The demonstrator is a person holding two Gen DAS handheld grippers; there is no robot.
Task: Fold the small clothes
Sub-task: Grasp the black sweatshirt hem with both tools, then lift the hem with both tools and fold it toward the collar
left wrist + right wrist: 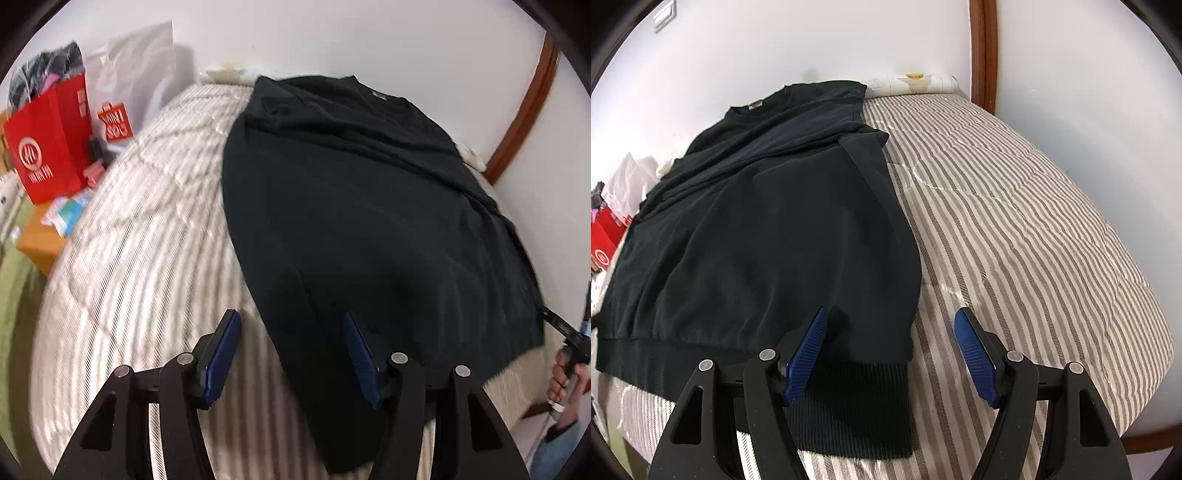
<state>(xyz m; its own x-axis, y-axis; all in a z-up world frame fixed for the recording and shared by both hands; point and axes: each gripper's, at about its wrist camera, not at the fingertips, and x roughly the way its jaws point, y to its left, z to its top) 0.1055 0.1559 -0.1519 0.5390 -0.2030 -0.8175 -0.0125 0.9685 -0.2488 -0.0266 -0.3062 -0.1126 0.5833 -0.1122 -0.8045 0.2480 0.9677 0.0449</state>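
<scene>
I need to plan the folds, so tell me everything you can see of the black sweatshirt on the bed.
The black long-sleeved knit sweatshirt lies flat on the striped quilted bedspread, collar toward the wall, ribbed hem nearest the cameras. It looks soft and matte, with a small label inside the round neck. Both sleeves appear already folded across the body. The open left gripper and open right gripper each straddle a hem corner; no contact is discernible.

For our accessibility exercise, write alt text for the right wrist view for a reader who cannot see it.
A black sweatshirt lies flat on a striped quilt covering a bed, its ribbed hem nearest the camera. The right hand-held gripper hangs open over the hem's right corner, holding nothing.
</scene>
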